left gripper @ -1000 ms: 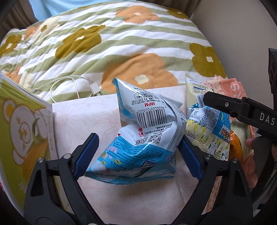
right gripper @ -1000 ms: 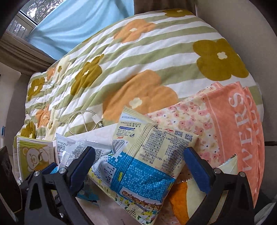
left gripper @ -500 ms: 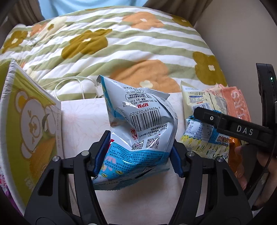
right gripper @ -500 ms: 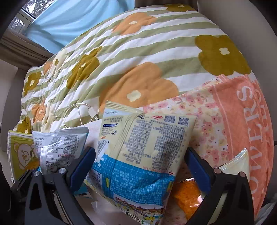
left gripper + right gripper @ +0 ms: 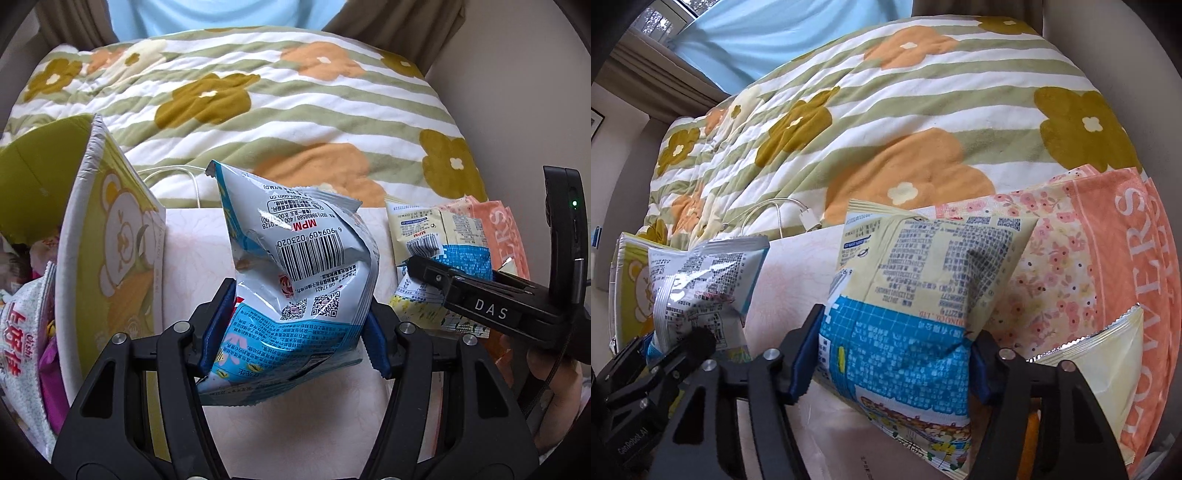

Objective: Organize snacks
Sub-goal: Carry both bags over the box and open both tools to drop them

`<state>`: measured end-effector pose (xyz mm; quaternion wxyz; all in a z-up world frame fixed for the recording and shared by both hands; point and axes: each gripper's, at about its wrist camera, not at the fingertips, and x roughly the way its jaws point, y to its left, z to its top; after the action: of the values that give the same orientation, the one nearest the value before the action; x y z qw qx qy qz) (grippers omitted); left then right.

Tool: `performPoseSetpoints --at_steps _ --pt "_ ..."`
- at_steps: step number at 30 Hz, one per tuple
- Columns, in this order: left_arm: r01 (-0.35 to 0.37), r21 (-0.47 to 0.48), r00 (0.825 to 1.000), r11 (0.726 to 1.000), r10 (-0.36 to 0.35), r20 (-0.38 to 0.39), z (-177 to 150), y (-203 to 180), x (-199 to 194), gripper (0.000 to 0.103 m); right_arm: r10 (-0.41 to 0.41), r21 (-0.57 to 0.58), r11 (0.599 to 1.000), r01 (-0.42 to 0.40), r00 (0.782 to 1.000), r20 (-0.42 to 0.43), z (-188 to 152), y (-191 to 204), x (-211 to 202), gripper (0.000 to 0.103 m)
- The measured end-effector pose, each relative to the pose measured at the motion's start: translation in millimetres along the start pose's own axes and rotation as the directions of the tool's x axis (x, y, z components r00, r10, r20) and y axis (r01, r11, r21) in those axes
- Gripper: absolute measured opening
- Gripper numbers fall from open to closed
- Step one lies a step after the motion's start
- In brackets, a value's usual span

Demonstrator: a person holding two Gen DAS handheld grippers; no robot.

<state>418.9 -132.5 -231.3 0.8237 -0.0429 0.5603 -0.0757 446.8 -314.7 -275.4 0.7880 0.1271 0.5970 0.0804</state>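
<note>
the left tongs (image 5: 295, 336) are pinching a light blue snack bag (image 5: 295, 280) by its lower part, with the blue pads pressed into both sides so that the foil is crumpled. the bag stands up between the pads with its barcode side toward the camera, above a pale pink table (image 5: 192, 266). on the left of it stands a yellow-green bag with a bear drawing (image 5: 118, 258), open at the top, and some snack packs lie inside it, one white with red letters (image 5: 22, 332). in the left wrist view the right tongs (image 5: 436, 275) reach in from the right edge, and part of the hand (image 5: 554, 384) that holds them shows below.

the right tongs (image 5: 892, 360) have just been closing, and now their pads are pressed on a cream and blue snack bag (image 5: 916, 302), one pad on each side of its blue lower half. this bag leans upright at the right end of the table, just in front of a pink flowered bag with big white letters (image 5: 1108, 266). a pale yellow packet (image 5: 1100, 362) sticks out of the pink bag beside the right finger of the tongs. behind the table lies a bed with a striped flower quilt (image 5: 886, 118), and a white charging cable (image 5: 783, 214) rests on the quilt near the table edge.
</note>
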Motion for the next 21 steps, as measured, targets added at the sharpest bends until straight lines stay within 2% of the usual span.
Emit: performPoseSetpoints --at_steps 7,13,21 --pt "0.005 -0.005 0.997 1.000 -0.005 0.072 -7 -6 -42 0.059 0.030 -0.058 0.998 -0.025 0.996 0.089 -14 11 -49 0.051" --pt "0.008 -0.018 0.989 1.000 -0.006 0.145 -20 -12 -91 0.059 0.044 -0.160 0.987 -0.018 0.987 0.158 -35 30 -102 0.051" --pt "-0.004 -0.075 0.973 0.997 0.021 0.229 -44 6 -166 0.059 0.141 -0.316 0.946 -0.072 0.969 0.202 -55 65 -167 0.051"
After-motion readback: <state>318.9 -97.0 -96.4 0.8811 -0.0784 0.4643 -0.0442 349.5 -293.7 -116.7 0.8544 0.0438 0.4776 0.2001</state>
